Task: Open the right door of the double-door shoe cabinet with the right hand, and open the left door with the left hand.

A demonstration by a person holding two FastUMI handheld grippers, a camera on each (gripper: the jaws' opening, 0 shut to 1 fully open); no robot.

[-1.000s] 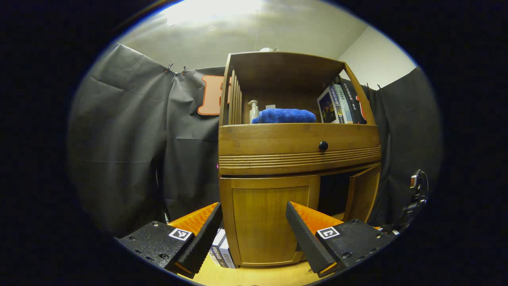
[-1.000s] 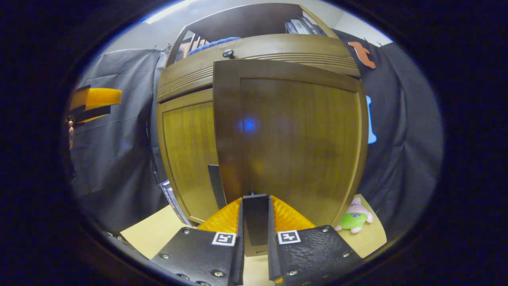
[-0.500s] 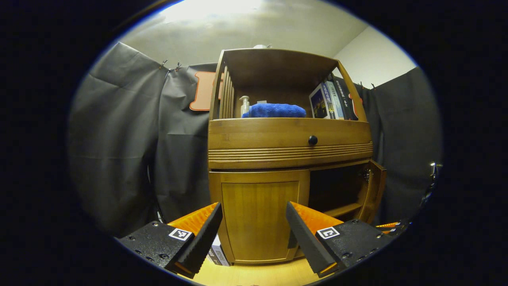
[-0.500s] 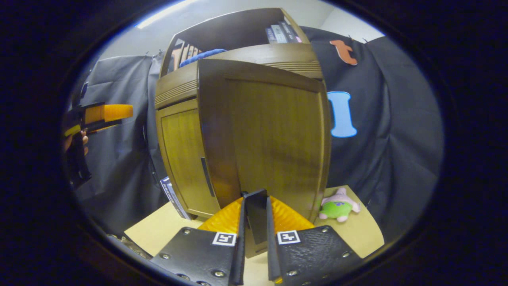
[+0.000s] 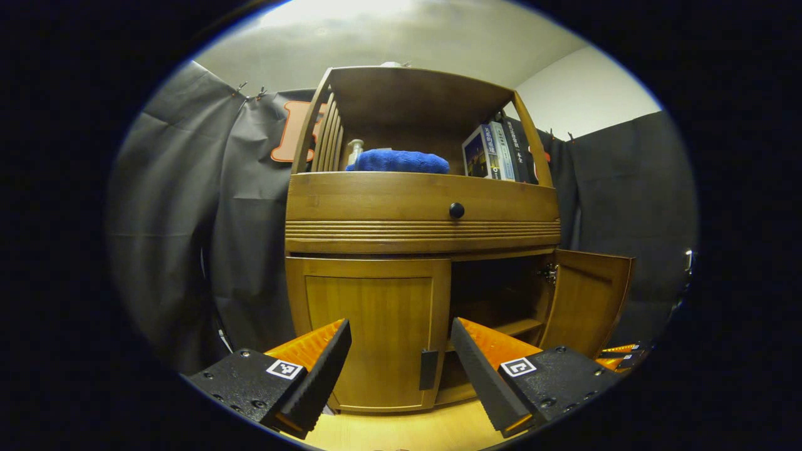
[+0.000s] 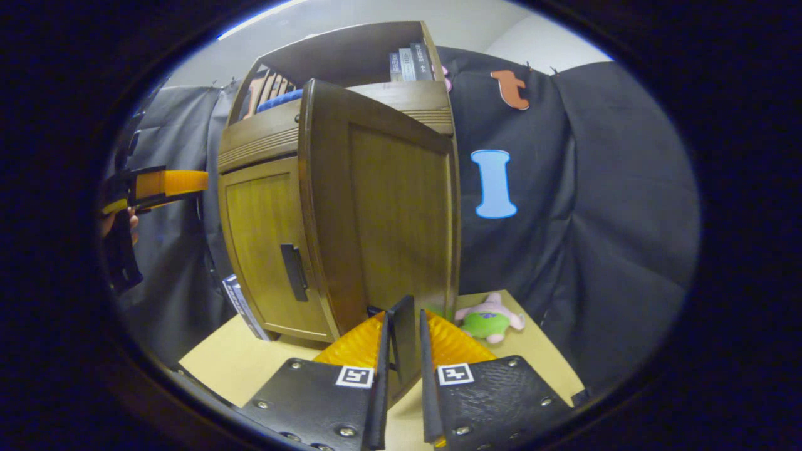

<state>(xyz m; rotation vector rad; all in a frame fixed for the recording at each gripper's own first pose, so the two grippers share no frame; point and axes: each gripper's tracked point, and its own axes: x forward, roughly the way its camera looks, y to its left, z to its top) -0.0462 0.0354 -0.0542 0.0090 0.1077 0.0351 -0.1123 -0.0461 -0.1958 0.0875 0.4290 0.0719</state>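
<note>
Right door [image 5: 586, 300] has swung further out than 0.5 s ago, now standing wide from the shoe cabinet [image 5: 423, 213], dark interior and a shelf exposed beyond the left gripper's right-hand finger. Right gripper [image 6: 401, 338] is clenched on the door's dark handle [image 6: 404, 335], both fingers pressing its sides; door panel [image 6: 388, 200] rises straight ahead above the fingertips. Left door [image 5: 369, 332] is closed, sits ahead between the left gripper's [image 5: 401, 363] fingers, which are spread wide and hold nothing; its dark handle [image 5: 428, 369] is just inside the right-hand finger, not touched. Right gripper view: left door handle [image 6: 293, 272] up-left of the fingers, left gripper [image 6: 150, 188] far left with a hand [image 6: 119, 222] under it. Plush toy [image 6: 492, 316] lies on the floor, just right of the fingertips. Blue towel [image 5: 398, 161] and books [image 5: 495, 153] on upper shelf, far above the fingers.
</note>
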